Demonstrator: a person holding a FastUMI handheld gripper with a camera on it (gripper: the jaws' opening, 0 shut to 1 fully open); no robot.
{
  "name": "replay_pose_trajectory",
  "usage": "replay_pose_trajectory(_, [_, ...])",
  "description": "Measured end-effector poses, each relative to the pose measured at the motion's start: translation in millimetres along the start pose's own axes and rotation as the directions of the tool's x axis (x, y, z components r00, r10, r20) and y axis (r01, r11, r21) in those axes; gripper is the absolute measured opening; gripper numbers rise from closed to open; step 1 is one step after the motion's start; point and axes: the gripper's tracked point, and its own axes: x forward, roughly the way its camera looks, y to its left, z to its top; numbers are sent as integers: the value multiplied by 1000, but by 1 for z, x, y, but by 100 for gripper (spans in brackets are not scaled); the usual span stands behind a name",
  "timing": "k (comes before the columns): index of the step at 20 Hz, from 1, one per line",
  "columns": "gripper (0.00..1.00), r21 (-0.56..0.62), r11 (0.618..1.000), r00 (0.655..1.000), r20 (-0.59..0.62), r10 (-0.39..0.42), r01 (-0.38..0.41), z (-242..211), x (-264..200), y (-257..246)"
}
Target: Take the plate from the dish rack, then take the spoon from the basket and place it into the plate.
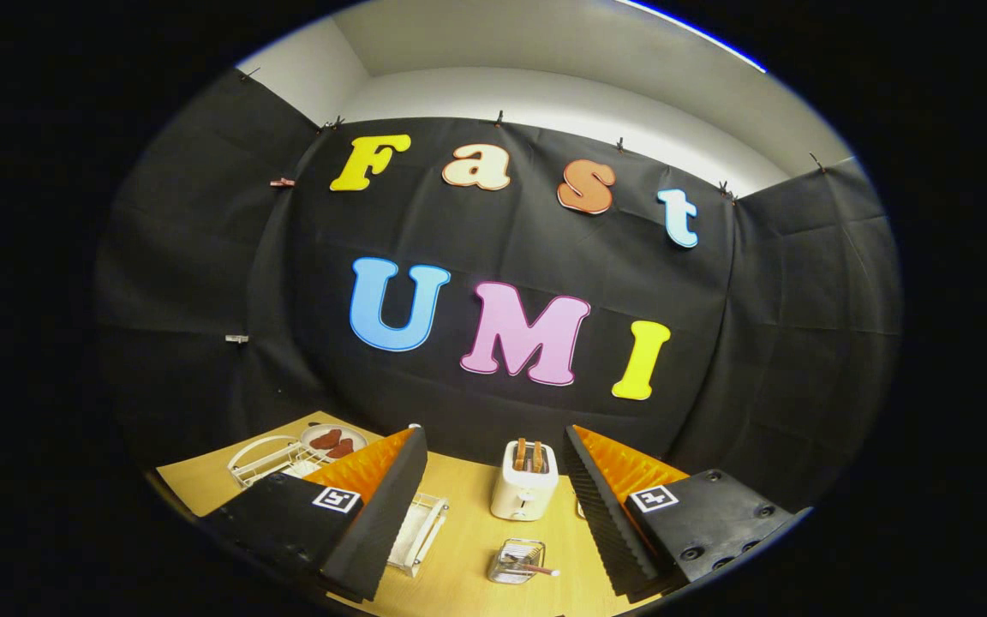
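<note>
Basket (517, 561) lies between the gripper (493, 514) fingers; toaster (525, 482) beyond; dish rack (271, 458) left.

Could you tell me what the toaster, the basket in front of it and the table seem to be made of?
The toaster looks like glossy white plastic or enamelled metal; its smooth shell shines. The basket, between the open gripper fingers, seems to be thin metal wire mesh, see-through and glinting. The table looks like pale wood or laminate, matte and even; which one is unclear.
</note>
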Motion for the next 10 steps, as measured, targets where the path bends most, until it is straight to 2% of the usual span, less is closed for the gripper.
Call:
replay_pose_trajectory(6, [98, 1, 999, 999, -11, 43, -43, 0, 19, 21])
replay_pose_trajectory(10, [98, 29, 992, 988, -91, 122, -120, -19, 40, 54])
